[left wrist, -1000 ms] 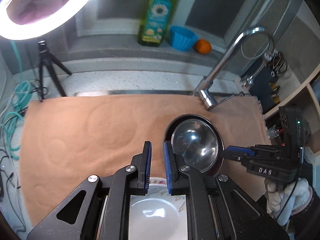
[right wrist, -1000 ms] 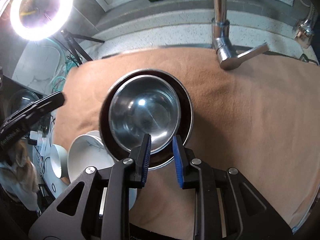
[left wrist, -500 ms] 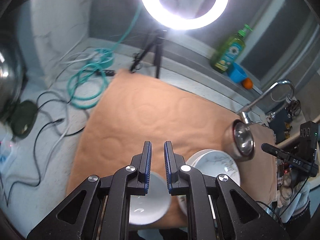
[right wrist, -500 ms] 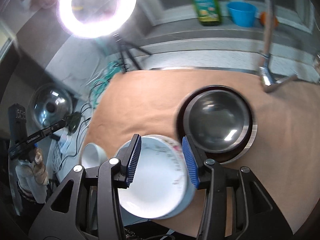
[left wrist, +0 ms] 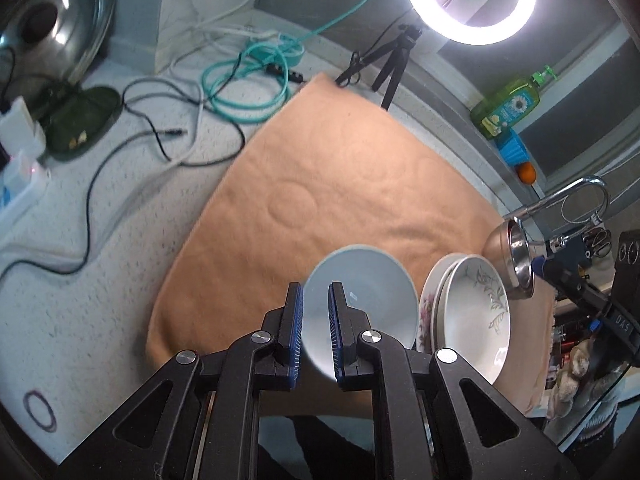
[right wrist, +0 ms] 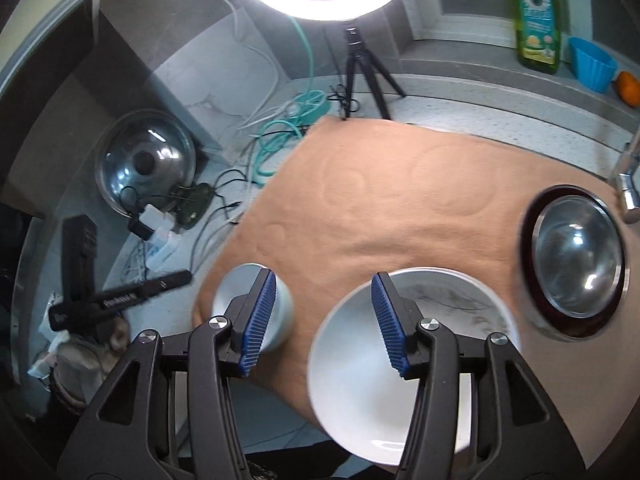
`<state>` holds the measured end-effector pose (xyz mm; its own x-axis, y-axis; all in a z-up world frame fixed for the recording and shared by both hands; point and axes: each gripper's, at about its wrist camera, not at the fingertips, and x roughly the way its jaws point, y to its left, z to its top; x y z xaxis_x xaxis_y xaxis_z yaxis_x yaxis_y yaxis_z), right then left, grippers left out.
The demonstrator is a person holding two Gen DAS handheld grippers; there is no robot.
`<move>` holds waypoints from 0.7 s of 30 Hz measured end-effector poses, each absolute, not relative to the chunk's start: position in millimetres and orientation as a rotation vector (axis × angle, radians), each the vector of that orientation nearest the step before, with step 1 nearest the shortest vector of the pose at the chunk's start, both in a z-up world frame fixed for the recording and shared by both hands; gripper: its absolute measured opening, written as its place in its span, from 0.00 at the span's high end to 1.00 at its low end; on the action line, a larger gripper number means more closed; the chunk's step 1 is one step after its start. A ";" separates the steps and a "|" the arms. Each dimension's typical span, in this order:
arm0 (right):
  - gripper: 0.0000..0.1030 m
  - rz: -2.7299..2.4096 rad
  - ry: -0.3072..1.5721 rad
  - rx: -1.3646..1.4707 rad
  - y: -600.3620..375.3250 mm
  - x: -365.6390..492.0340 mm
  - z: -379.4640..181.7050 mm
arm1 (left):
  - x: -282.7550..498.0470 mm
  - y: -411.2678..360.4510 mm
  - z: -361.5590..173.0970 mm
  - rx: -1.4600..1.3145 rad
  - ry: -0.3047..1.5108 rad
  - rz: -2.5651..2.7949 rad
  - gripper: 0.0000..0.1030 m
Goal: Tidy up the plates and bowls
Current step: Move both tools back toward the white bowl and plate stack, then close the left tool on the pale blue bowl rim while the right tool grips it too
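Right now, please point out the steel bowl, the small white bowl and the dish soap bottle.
steel bowl (right wrist: 578,258): right wrist view, on its shiny inside.
small white bowl (left wrist: 370,286): left wrist view, on its inner surface.
dish soap bottle (right wrist: 536,12): right wrist view, on its label.

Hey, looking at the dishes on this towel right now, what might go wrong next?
1. The stacked white plates overhang the towel's near edge; a nudge from the right gripper, whose jaws have just been opening with nothing between them, might tip them off.
2. The small white bowl sits close beside the plates, so the shut left gripper may knock them together.
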<state>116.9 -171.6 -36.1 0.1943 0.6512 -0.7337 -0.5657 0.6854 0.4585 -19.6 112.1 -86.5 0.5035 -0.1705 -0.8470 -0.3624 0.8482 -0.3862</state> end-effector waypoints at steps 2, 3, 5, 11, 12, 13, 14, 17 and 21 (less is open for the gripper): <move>0.45 0.881 1.087 0.095 -157.8 113.1 -40.7 | -22.4 110.2 -93.1 -0.572 1.066 0.124 0.89; 0.43 0.905 1.102 0.088 -149.6 111.5 -44.2 | -23.5 110.2 -96.2 -0.579 1.070 0.124 0.89; 0.43 0.918 1.122 0.059 -136.7 107.6 -49.0 | -25.3 110.4 -101.9 -0.596 1.079 0.120 0.89; 0.47 0.918 1.211 -0.033 -104.4 99.9 -74.1 | -24.1 109.9 -114.0 -0.618 1.097 0.114 0.89; 0.50 0.922 1.222 -0.039 -99.6 99.4 -78.1 | -24.0 110.4 -115.0 -0.623 1.096 0.112 0.89; 0.53 0.926 1.229 -0.045 -97.3 99.2 -80.7 | -23.6 110.7 -115.7 -0.627 1.095 0.110 0.89; 0.55 0.929 1.239 -0.055 -91.9 98.4 -84.3 | -23.4 110.6 -116.4 -0.632 1.095 0.107 0.89; 0.61 0.930 1.261 -0.088 -82.9 97.4 -92.4 | -22.5 109.5 -118.9 -0.642 1.099 0.098 0.89; 0.67 0.918 1.280 -0.143 -72.6 96.6 -102.4 | -22.6 107.8 -122.2 -0.639 1.104 0.096 0.89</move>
<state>96.6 -72.6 -102.4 -0.0025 0.5068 -0.8620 -0.6544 0.6510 0.3847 -22.6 107.8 -122.2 0.4658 -0.2356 -0.8530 -0.3789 0.8180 -0.4328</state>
